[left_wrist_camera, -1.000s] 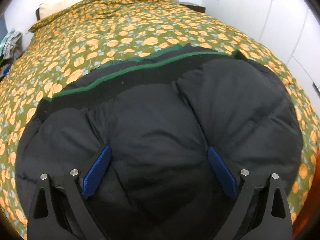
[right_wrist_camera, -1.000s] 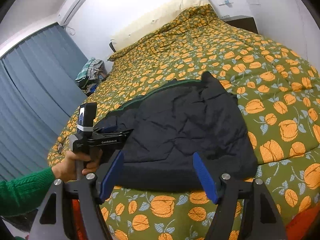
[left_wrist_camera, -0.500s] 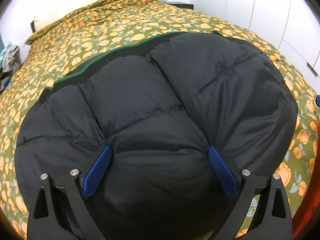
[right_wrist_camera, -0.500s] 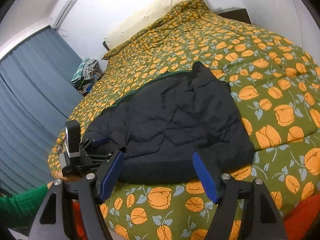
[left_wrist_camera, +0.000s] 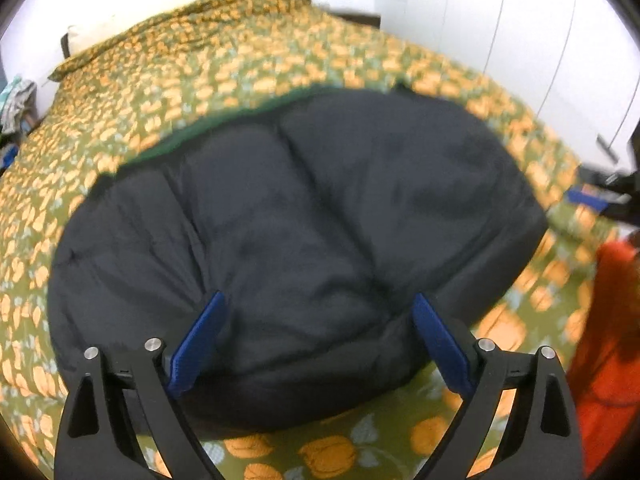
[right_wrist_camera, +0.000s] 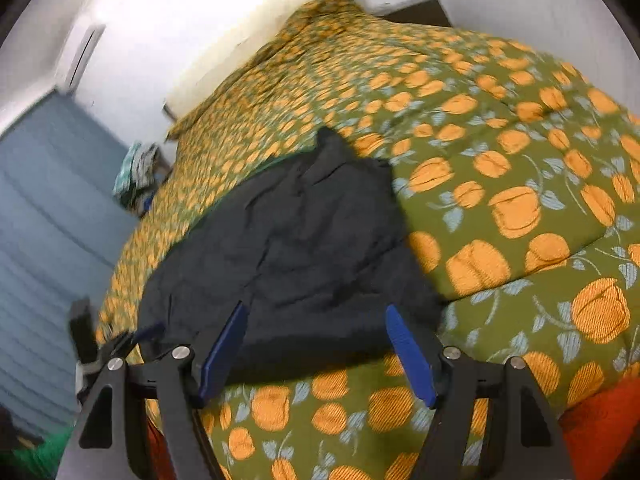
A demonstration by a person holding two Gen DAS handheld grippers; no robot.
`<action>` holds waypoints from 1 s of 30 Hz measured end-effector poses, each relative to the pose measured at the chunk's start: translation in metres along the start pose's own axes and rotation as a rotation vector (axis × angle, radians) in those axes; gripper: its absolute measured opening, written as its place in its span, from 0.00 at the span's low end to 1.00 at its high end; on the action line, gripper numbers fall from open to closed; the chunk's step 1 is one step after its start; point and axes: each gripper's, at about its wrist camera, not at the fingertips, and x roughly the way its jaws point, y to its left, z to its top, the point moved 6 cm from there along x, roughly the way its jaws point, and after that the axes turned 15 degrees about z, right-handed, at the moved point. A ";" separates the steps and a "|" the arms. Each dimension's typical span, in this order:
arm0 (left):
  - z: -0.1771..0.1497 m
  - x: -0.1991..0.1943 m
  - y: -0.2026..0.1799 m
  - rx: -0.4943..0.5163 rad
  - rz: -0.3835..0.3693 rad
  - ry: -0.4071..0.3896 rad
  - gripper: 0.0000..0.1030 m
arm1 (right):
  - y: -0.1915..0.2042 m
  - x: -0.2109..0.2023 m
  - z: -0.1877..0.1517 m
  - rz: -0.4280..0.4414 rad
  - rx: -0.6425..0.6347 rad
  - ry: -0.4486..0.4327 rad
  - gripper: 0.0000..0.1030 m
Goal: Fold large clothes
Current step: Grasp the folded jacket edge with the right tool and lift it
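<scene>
The black puffer jacket [left_wrist_camera: 304, 240] is lying folded into a thick bundle near the foot edge of the bed [left_wrist_camera: 168, 92], resting on the green and orange floral quilt [right_wrist_camera: 512, 208]. Nearest the left view, the left hand-held gripper [left_wrist_camera: 316, 338] is hovering over the near edge of the bundle with its jaws standing apart and released; the blue pads [left_wrist_camera: 198, 340] are flanking the fabric without visibly pressing it, though blur is limiting certainty. In the right view, the right hand-held gripper [right_wrist_camera: 318, 352] is likewise standing released, jaws wide, empty, just short of the jacket's near hem. The garment is appearing soft, bulky and light, with a slick shell; it is judged likely to spring back open and slide under a shallow pinch. The advisable hold is a deep bite on the doubled near edge or at a quilting seam, where the layers are stacking. Farther off, a green trim line [left_wrist_camera: 224, 124] is running along the jacket's far edge. Beyond it, a pillow [right_wrist_camera: 256, 32] is sitting at the head of the bed, with white wardrobe doors [left_wrist_camera: 500, 24] standing at the far side.
</scene>
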 end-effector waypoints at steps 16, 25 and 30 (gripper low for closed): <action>0.037 0.077 -0.038 -0.034 -0.102 0.088 0.96 | -0.091 0.118 0.061 0.170 0.181 0.147 0.80; 0.028 0.081 -0.043 -0.004 -0.096 0.093 0.98 | -0.079 0.129 0.059 0.298 0.221 0.182 0.31; 0.034 0.080 -0.037 0.002 -0.075 0.126 0.98 | -0.026 0.107 0.072 0.272 0.109 0.116 0.25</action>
